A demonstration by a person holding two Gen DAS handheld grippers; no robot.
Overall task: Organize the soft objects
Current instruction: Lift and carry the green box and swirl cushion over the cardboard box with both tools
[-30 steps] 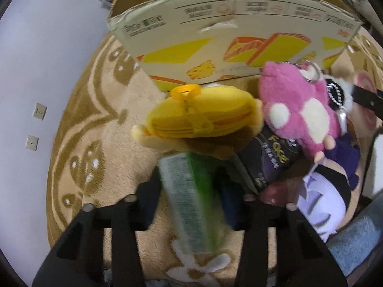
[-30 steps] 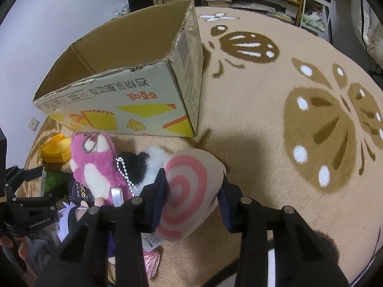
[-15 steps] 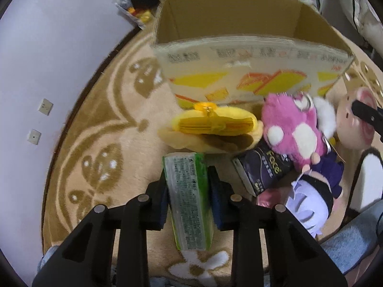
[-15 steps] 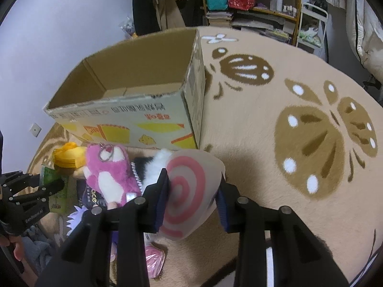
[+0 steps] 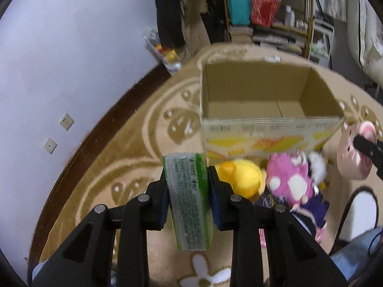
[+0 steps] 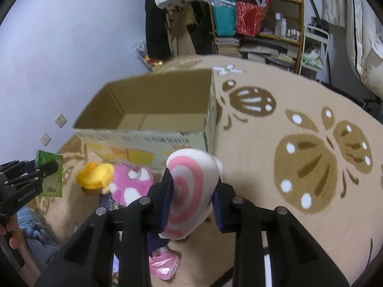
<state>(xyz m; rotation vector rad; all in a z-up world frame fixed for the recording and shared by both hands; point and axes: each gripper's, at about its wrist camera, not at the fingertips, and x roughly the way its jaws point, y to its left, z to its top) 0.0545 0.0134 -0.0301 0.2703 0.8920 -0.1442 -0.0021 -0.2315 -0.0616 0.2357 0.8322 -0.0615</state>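
The left gripper [image 5: 188, 199] is clenched on a green tissue pack [image 5: 189, 201], its blue pads pressing both long sides so the pack stands lengthwise between the fingers, lifted off the rug [image 5: 119, 167]. Ahead of this claw and slightly to its right sits an open cardboard box [image 5: 265, 129], its printed front wall facing the claw and its brown inside bare. Just to the right of the claw's right finger lies a yellow plush [image 5: 241, 179], and beside that a pink plush [image 5: 290, 184], both at the foot of the box. The right gripper [image 6: 191, 193] grasps a pink spiral cushion [image 6: 191, 191]; its jaws are closing on the cushion, which bulges up and out between the pads. The box stands just beyond this claw, a little to its left, with the pink plush and yellow plush on the rug to the claw's left. A shelf [image 6: 258, 24] stands far behind the box.
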